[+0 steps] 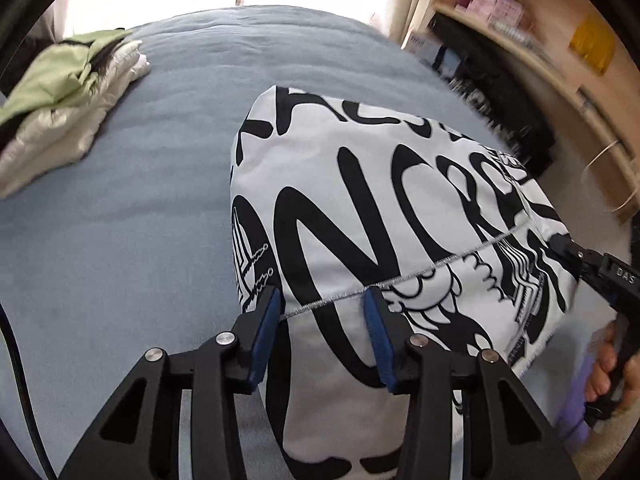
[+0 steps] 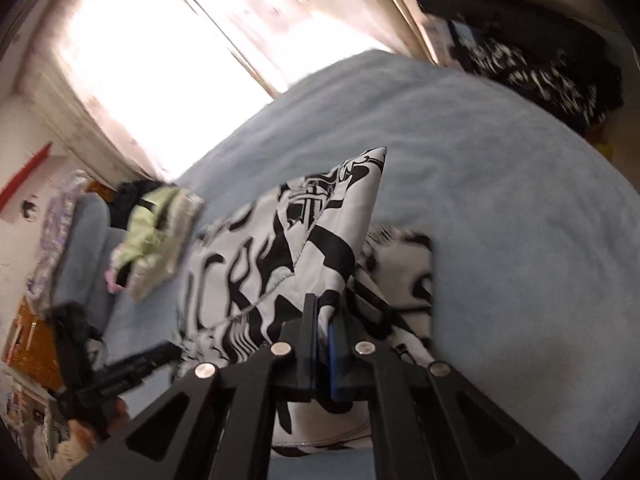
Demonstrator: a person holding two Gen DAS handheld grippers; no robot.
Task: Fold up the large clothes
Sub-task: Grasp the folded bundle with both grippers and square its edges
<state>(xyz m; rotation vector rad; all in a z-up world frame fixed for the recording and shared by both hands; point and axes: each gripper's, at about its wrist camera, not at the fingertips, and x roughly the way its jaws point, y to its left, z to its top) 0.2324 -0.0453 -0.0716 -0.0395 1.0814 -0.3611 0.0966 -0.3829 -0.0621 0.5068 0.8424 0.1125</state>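
Observation:
A large white garment [image 1: 380,200] with bold black lettering lies on the blue bed [image 1: 160,160]. My left gripper [image 1: 324,308] stands over its near left part. The jaws are apart, with the cloth and a grey seam between the blue pads [image 1: 378,332], which do not press on it. At the garment's right edge my right gripper [image 1: 560,246] is held by a hand. In the right wrist view my right gripper [image 2: 322,312] is shut on a pinched fold of the garment [image 2: 280,248], which rises in a peak off the bed. The left gripper [image 2: 160,354] shows at lower left.
A green and silver jacket pile [image 1: 68,92] lies at the bed's far left, also seen as the jacket pile [image 2: 160,232]. Wooden shelves [image 1: 540,40] with boxes stand to the right of the bed. Dark clothes [image 2: 540,72] lie beyond the bed [image 2: 500,200]. A bright window [image 2: 140,60] is behind.

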